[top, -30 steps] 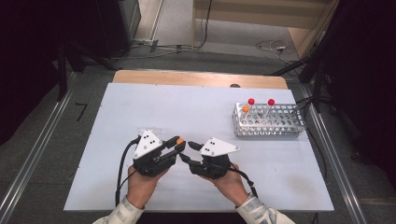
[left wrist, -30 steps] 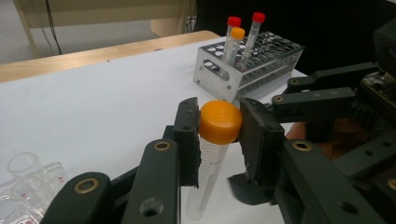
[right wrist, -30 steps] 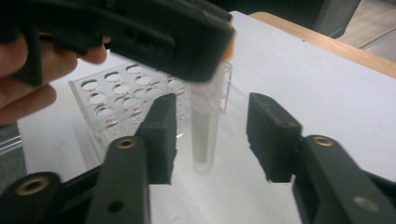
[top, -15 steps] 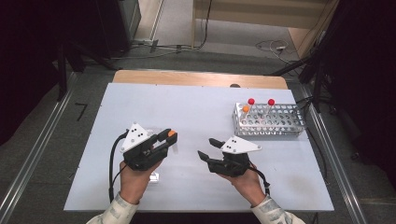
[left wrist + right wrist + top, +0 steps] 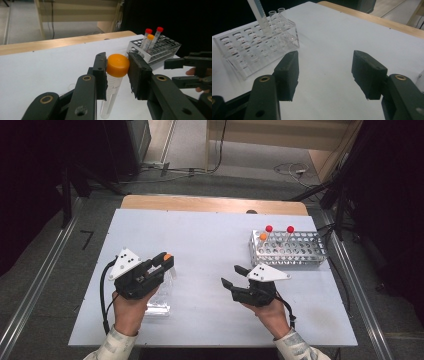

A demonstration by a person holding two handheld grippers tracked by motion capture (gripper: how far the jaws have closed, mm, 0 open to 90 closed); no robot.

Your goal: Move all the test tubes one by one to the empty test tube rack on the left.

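Rack point(image 5: 295, 251) stands at 2 o'clock; left gripper point(image 5: 117, 72) clamps orange-capped clear tube point(image 5: 113, 80); right gripper point(image 5: 325, 75), just opening, holds nothing.

Left claw point(image 5: 167, 261) grips an orange-capped tube point(image 5: 167, 257); right claw point(image 5: 235, 276) gapes.

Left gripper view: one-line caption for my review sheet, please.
Left tool clamps an orange-capped tube by its cap above the white table, with the tube rack beyond.

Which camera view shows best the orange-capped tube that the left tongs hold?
The left gripper view: the orange-capped tube fills its centre, cap pinched between the jaws. The high view shows mainly its cap.
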